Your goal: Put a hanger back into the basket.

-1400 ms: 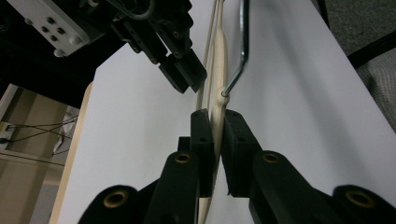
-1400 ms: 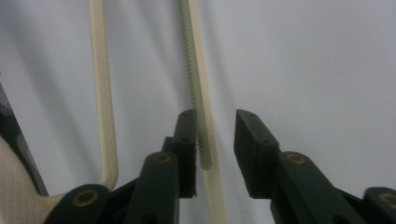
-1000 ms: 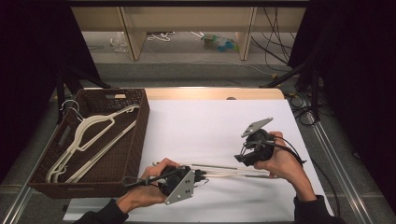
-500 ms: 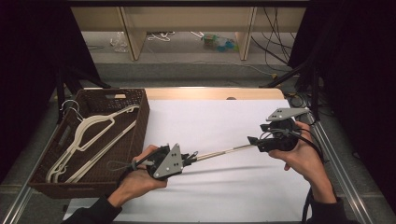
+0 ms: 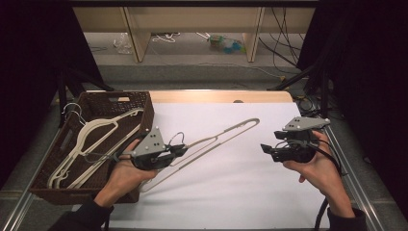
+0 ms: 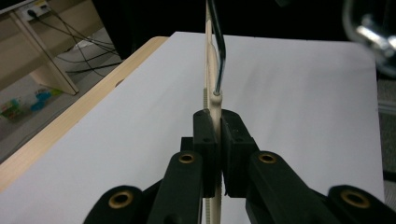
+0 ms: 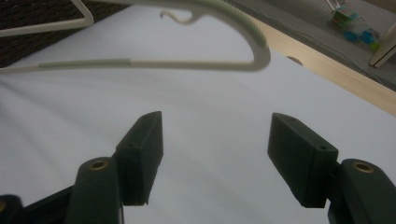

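Your left gripper (image 5: 180, 150) has its jaws pinched tight on the cream plastic clothes hanger (image 5: 219, 137), gripping it at the neck right below the metal hook (image 5: 177, 139). In the left gripper view the thin plastic bar runs straight up between the pads (image 6: 207, 135), with the hook's wire stem (image 6: 219, 56) rising just beyond them. From that grip the hanger juts out ahead of the gripper, above the white sheet (image 5: 231, 192), its far rounded shoulder pointing toward your right hand.

Your right gripper (image 5: 264, 149) has been opening its jaws, and they now stand spread with nothing between them; in the right gripper view the hanger's shoulder (image 7: 254, 42) curves past just beyond and above the fingertips (image 7: 144, 135), not touching.

Judging by its slim section, the hanger is light and stiff enough to hold its shape, though it will likely flex and swing a little when held from one end. Smooth plastic can twist in a narrow pinch, so the neck is the sound place to hold: close to the balance point, with the hook acting as a stop. If you need a second hold, take the straight arm near the shoulder, not the curved tip.

The brown wicker basket (image 5: 144, 103), already holding other hangers (image 5: 91, 130), lies just behind your left gripper.
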The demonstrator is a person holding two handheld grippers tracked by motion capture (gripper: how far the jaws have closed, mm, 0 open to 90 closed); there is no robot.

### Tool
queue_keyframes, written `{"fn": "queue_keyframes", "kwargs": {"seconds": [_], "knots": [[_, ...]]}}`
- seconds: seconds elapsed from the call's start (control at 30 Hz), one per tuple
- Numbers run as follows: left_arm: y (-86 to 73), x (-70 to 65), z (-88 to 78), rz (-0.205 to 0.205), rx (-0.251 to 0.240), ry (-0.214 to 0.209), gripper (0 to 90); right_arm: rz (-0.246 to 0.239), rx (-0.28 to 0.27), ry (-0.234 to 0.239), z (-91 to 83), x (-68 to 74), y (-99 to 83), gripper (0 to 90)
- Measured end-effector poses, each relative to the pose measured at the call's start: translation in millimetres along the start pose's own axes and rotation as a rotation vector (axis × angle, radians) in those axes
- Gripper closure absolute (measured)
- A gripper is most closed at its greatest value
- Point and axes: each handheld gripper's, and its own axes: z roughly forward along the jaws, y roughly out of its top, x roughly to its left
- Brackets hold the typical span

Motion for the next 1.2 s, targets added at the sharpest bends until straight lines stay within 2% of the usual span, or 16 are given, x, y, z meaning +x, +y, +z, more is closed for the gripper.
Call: {"fn": "queue_keyframes", "kwargs": {"seconds": [0.17, 0.27, 0.3, 0.33, 0.37, 0.5, 0.53, 0.63, 0.67, 0.7, 0.83, 0.87, 0.93, 1.13, 1.17, 1.2], "knots": [[1.9, 5.9, -10.4, -0.105, -0.037, -0.022, 85.8, 0.000, -0.010, -0.001, 2.9, 6.4, -9.6, 35.6], [4.3, 9.6, -16.7, -0.140, -0.028, -0.025, 85.8, 0.000, -0.005, 0.002, 4.8, 9.0, -15.3, 35.7], [5.3, 10.0, -19.1, -0.154, -0.020, -0.024, 85.8, 0.015, 0.005, 0.008, 4.5, 10.4, -16.6, 35.7], [6.3, 10.9, -21.6, -0.170, -0.019, -0.038, 85.8, -0.001, 0.001, 0.010, 5.0, 10.2, -18.7, 35.7], [7.4, 11.8, -24.4, -0.189, -0.020, -0.051, 85.8, 0.008, 0.005, 0.009, 5.1, 11.6, -20.5, 35.7], [12.6, 13.5, -36.2, -0.237, -0.023, -0.069, 85.8, -0.015, -0.010, 0.009, 5.5, 13.1, -28.7, 35.7], [14.5, 13.8, -39.6, -0.239, -0.017, -0.063, 85.8, 0.005, 0.000, 0.009, 4.8, 15.6, -30.7, 35.7], [21.9, 15.6, -51.1, -0.237, -0.017, -0.054, 85.8, -0.010, 0.005, 0.014, 5.9, 18.3, -36.7, 35.5], [25.1, 16.5, -56.5, -0.242, -0.028, -0.056, 85.8, 0.002, 0.015, 0.022, 6.0, 20.6, -38.5, 35.3], [28.9, 17.9, -62.4, -0.240, -0.038, -0.051, 85.8, -0.016, 0.017, 0.023, 7.1, 21.2, -40.9, 35.2], [43.2, 24.9, -85.3, -0.252, -0.073, -0.040, 85.8, -0.014, 0.040, 0.038, 11.0, 25.9, -50.1, 34.7], [47.1, 27.9, -92.3, -0.242, -0.074, -0.024, 85.8, 0.000, 0.047, 0.038, 12.0, 27.6, -52.5, 33.8], [50.7, 32.8, -101.7, -0.246, -0.079, -0.009, 85.8, -0.007, 0.054, 0.032, 14.8, 28.8, -57.2, 32.3], [46.2, 50.4, -122.6, -0.301, -0.103, 0.006, 85.8, 0.001, 0.032, 0.026, 19.2, 34.7, -66.2, 28.4], [44.6, 54.7, -125.8, -0.281, -0.097, 0.051, 85.8, 0.005, 0.033, 0.024, 19.7, 36.0, -67.3, 28.1], [43.5, 54.5, -127.4, -0.308, -0.095, 0.030, 85.8, -0.004, 0.029, 0.027, 20.8, 36.5, -68.3, 28.1]]}}
